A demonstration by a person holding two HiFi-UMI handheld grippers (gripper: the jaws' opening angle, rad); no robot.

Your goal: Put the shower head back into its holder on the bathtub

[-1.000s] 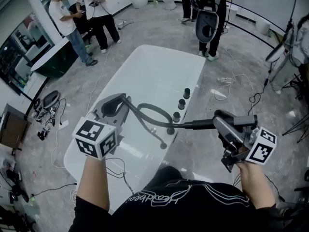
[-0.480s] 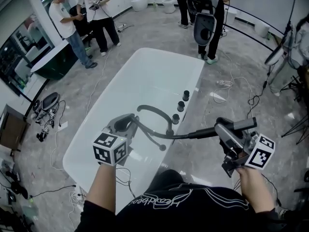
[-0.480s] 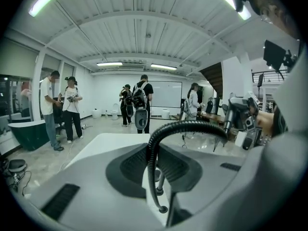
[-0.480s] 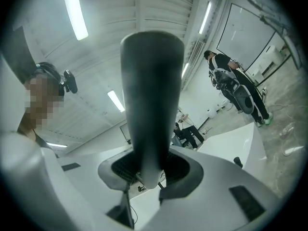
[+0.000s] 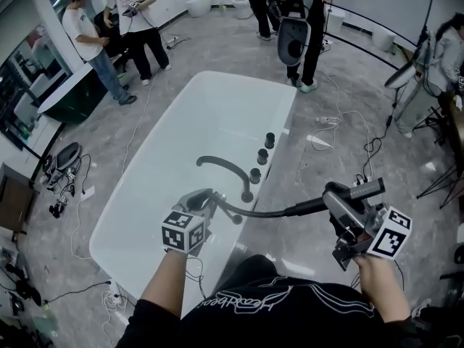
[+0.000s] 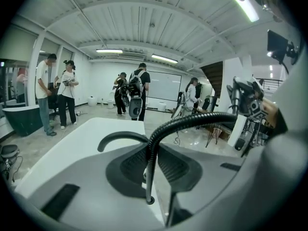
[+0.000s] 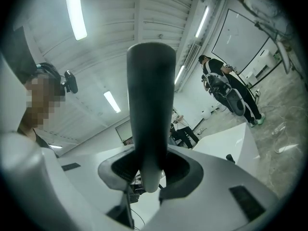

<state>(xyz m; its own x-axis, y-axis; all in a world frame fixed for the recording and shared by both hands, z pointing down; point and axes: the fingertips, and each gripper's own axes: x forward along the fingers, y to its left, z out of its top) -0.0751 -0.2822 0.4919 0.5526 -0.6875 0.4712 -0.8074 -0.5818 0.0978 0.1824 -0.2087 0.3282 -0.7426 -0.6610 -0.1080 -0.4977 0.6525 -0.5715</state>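
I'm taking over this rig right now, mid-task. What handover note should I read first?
Left tongs: shut on the hose, low over the near end of the bathtub.
Right tongs: shut on the shower head, held off the tub's right side.
Done: shower head and hose both in hand.
Left: seat the shower head in its holder; I cannot pick the holder out among the rim fittings.

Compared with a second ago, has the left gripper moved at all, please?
Yes. The left gripper has sunk towards the bathtub and shifted right, closer to the base of the spout.
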